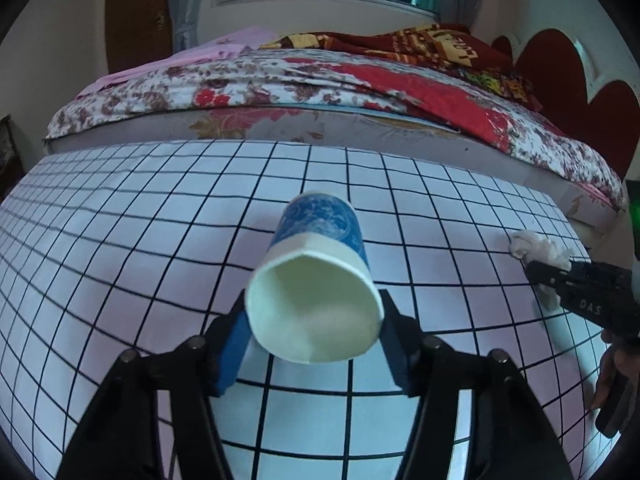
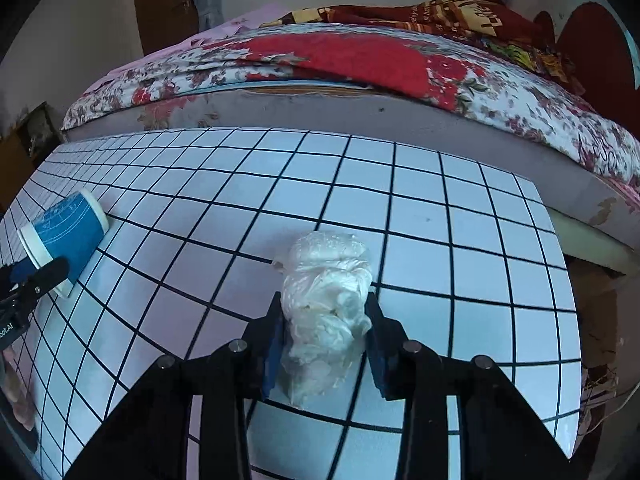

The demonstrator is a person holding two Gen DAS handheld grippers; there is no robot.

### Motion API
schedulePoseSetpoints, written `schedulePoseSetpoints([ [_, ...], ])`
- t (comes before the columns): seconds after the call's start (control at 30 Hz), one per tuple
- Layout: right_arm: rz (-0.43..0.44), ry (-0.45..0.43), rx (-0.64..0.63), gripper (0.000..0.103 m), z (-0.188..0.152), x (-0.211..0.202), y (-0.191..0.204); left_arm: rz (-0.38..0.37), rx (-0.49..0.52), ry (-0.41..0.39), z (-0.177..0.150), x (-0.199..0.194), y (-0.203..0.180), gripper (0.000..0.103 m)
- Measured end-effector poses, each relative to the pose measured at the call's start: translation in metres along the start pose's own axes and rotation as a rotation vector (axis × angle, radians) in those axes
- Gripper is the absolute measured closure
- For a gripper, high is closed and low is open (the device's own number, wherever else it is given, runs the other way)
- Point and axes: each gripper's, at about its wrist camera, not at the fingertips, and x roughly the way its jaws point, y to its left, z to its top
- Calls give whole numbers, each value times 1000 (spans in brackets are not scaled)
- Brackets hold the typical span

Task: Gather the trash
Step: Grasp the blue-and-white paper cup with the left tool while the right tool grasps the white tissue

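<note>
Between my left gripper's (image 1: 316,344) fingers (image 1: 230,354) I have the paper cup (image 1: 316,292), blue-printed with a white band at the rim, gripped across its open end. Its mouth faces the left wrist camera and its base points toward the far side, the whole cup raised off the white gridded surface (image 1: 120,240). From the right wrist view the same cup (image 2: 66,236) shows at the far left, on its side in the left gripper's (image 2: 40,276) hold, just over the surface (image 2: 440,200).

On the right, my right gripper (image 2: 324,336) is closed on the crumpled wad of clear plastic (image 2: 328,312), its fingers (image 2: 272,344) pressing in from both sides; the wad bulges out past the fingertips toward the far side. I cannot tell whether its underside touches the surface. The left wrist view catches that wad (image 1: 536,250) at the right edge, in the tip of the right gripper (image 1: 552,276).

Beyond the far edge of the surface lies a bed (image 2: 360,64) with a floral quilt and a red patterned blanket.
</note>
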Motion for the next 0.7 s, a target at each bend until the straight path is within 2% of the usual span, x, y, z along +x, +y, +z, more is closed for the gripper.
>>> schedulePoseSetpoints([
  [0.13,9,7,11,65,3,2,1,-8,12,-3,0,1,0,42],
  [0.17,6,9,6,64,3,2,2,-4,15,1,0,2,1,31],
  [0.23,-5,11,0,61,4,3,2,14,22,1,-1,4,0,30],
  [0.27,-10,10,2,54,5,4,2,15,24,-1,-1,4,0,29],
  [0.3,-11,13,6,43,5,5,2,13,23,-4,0,5,0,29],
  [0.33,-13,10,9,40,4,5,2,11,20,-6,1,5,1,29],
  [0.43,-10,8,8,40,4,6,3,3,8,-6,3,7,4,31],
  [0.47,-5,1,1,53,4,6,4,-9,4,-13,4,6,6,36],
  [0.5,-13,-1,-17,68,4,5,7,-17,10,-28,5,4,7,47],
  [0.53,0,1,-20,68,4,4,8,-22,13,-38,6,2,6,53],
  [0.57,18,2,-19,69,4,3,9,-28,19,-46,8,-2,5,64],
  [0.7,23,-19,-27,70,5,-5,10,-41,55,-78,11,-14,-3,69],
])
